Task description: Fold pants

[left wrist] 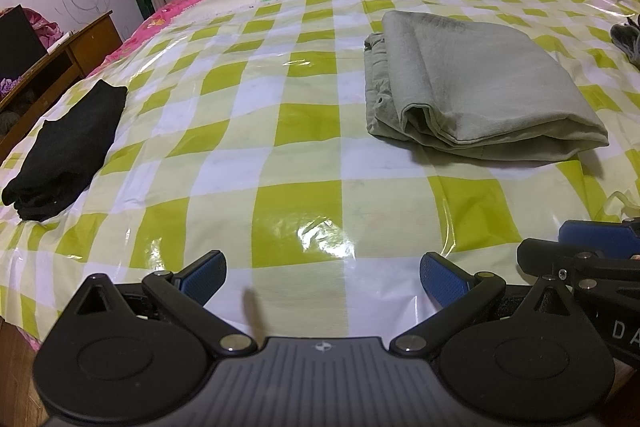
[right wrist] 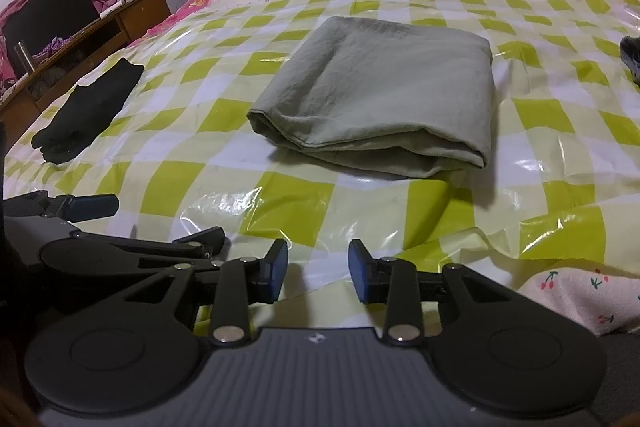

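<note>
The grey-green pants lie folded into a thick rectangle on the green-checked plastic sheet that covers the bed. Both grippers hover near the sheet's front edge, well short of the pants. My left gripper is open wide with only bare sheet between its blue pads. My right gripper stands beside it on the right, its jaws a narrow gap apart and nothing between them. The pants lie ahead and to the right of the left gripper, and straight ahead of the right one.
A folded black garment lies near the sheet's left edge. A dark item peeks in at the right edge. A wooden desk stands left of the bed. Pillows and bedding are piled at the far right.
</note>
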Demonstrator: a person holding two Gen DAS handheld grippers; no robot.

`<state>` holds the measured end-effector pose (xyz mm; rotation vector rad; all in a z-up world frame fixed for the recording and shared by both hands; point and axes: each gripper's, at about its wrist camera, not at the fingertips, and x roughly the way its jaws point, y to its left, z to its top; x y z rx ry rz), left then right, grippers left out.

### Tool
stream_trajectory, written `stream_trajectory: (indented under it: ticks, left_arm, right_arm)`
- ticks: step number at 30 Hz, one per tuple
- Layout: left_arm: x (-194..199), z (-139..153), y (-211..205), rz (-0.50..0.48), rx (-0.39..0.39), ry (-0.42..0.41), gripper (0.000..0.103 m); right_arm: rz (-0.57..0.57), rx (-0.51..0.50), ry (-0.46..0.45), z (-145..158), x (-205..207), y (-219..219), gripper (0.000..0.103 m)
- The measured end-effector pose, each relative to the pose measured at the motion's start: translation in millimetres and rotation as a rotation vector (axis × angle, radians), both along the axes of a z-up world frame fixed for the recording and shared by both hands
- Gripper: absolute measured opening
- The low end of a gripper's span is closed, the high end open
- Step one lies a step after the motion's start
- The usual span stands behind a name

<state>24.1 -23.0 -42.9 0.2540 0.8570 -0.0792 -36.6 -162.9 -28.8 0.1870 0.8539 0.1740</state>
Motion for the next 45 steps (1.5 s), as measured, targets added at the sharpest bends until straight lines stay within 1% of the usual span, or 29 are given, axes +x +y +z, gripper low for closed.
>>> stream_trajectory:
  ticks: [13,45]
  left_arm:
    - [-0.8,0.0,0.5,0.000,-0.001,0.000,0.103]
    - [-1.7,0.5,2.5,-0.001,-0.005,-0.003,0.103]
  right_arm:
    - [0.000,0.009,0.011,-2.6,2.1,-2.0,0.037]
    - [0.000,0.008,0.010,-2.6,1.5,-1.2,0.039]
